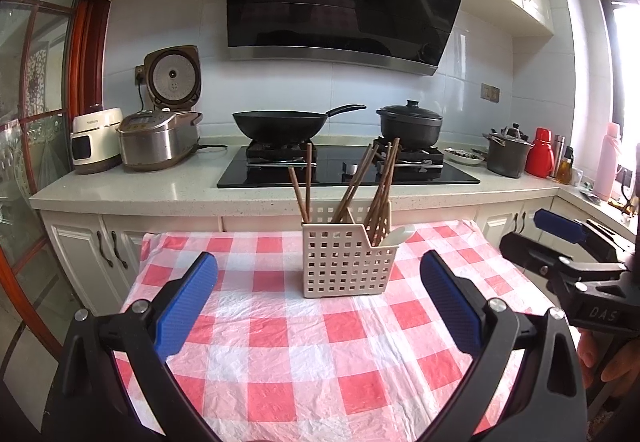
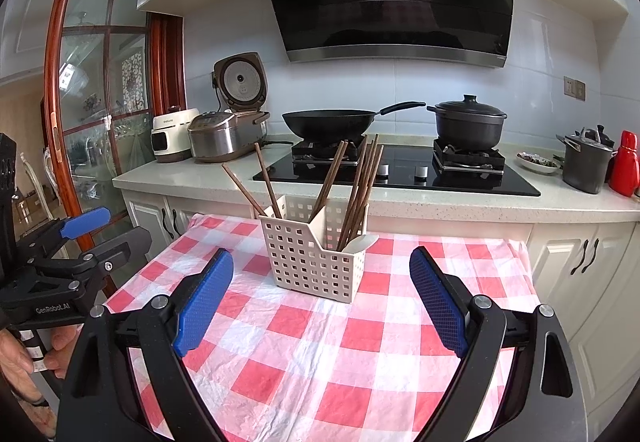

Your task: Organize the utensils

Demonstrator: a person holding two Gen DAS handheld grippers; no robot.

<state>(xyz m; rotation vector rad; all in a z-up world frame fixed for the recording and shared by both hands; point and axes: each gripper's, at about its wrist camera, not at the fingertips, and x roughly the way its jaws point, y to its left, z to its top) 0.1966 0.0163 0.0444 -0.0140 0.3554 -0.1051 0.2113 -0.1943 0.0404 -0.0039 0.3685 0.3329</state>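
Observation:
A beige perforated utensil basket (image 1: pixel 340 262) (image 2: pixel 310 260) stands on the red-and-white checked tablecloth (image 1: pixel 300 342) (image 2: pixel 320 354). Several brown chopsticks (image 1: pixel 380 189) (image 2: pixel 360 189) lean upright in its compartments, and a white spoon (image 1: pixel 398 234) (image 2: pixel 362 242) rests in the right one. My left gripper (image 1: pixel 318 266) is open, short of the basket, with nothing between its blue pads. My right gripper (image 2: pixel 322 262) is open too, likewise empty and short of the basket. Each gripper shows at the edge of the other's view: the right gripper (image 1: pixel 568 238), the left gripper (image 2: pixel 80 230).
Behind the table runs a counter (image 1: pixel 120 185) with two rice cookers (image 1: pixel 160 141), a black hob carrying a wok (image 1: pixel 288 121) and a lidded pot (image 1: pixel 410 123), a steel pot (image 1: pixel 506 155) and a red flask (image 1: pixel 540 151). A glass door (image 2: pixel 92 101) stands left. A hand (image 2: pixel 24 366) holds the left gripper.

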